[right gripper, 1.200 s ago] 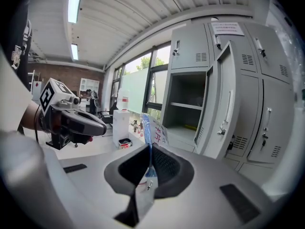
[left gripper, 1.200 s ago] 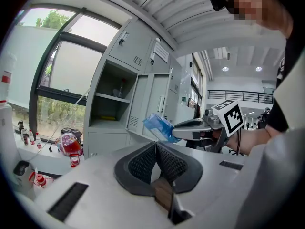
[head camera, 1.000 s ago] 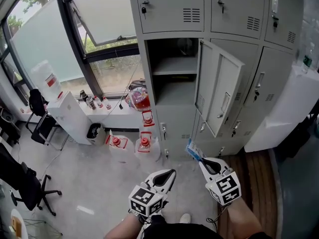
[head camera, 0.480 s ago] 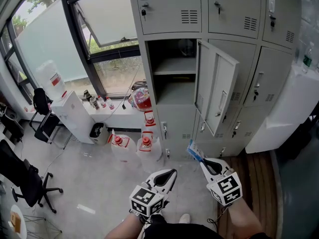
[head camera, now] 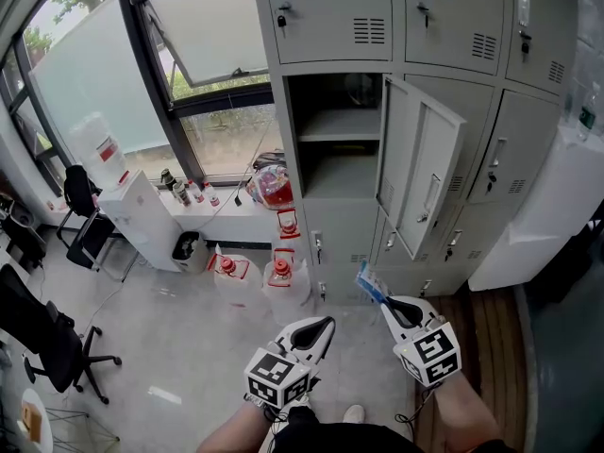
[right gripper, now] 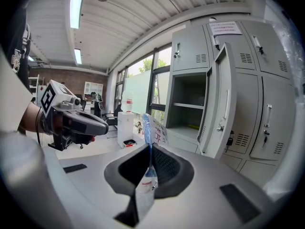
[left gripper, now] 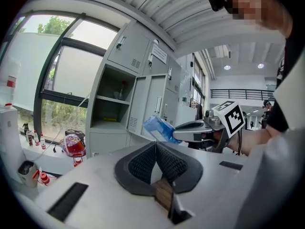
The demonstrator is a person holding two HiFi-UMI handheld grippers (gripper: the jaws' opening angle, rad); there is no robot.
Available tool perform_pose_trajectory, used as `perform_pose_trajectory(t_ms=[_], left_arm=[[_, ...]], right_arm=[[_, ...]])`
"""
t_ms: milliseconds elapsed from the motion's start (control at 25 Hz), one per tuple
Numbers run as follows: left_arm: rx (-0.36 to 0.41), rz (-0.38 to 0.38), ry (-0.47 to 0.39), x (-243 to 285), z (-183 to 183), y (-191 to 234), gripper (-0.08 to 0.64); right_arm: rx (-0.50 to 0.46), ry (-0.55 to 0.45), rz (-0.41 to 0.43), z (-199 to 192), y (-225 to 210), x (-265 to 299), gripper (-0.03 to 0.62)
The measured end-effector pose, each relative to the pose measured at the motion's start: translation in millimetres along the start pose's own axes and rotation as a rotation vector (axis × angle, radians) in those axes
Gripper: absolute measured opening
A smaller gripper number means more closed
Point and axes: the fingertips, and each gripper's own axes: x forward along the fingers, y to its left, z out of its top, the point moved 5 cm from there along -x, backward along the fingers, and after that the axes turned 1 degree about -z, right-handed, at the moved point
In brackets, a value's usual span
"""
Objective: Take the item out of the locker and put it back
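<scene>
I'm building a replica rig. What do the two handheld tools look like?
Left tool and right tool match: pale grey tapered shells, black ribbed pads inside, a white cube with black square markers at the back. Forearms bare, no sleeves.

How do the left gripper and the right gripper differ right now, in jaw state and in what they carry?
The left gripper has its jaws together on nothing; the right gripper has its jaws pinched on a blue packet. In the head view, the right gripper sits below the open locker door, while the left gripper is off to that door's left. Both point toward the lockers.
</scene>
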Motion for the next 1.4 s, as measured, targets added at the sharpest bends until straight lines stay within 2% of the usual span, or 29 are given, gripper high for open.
perform_pose_trajectory(t_ms=[240, 640, 1120, 1400], left_arm=[[0.002, 0.018, -0.013, -10.6, 9.9, 32.4, 0.017], [0.015, 0.021, -0.030, -21.7, 35.0, 110.8, 0.017], [0.026, -0.004, -0.082, -34.6, 65.3, 211.5, 0.017], [0.046, -0.041, -0.100, -33.0, 80.2, 238.4, 0.017]], right_arm=[[-0.012, -0.009, -0.010, 22.3, 1.1, 27.5, 0.070], [-0.067, -0.017, -0.059, 77.9, -11.3, 99.5, 0.069], [-0.151, 0.012, -0.221, 143.7, -53.2, 180.7, 0.071], [-0.256, 0.072, -0.308, 178.1, -81.8, 217.5, 0.070]])
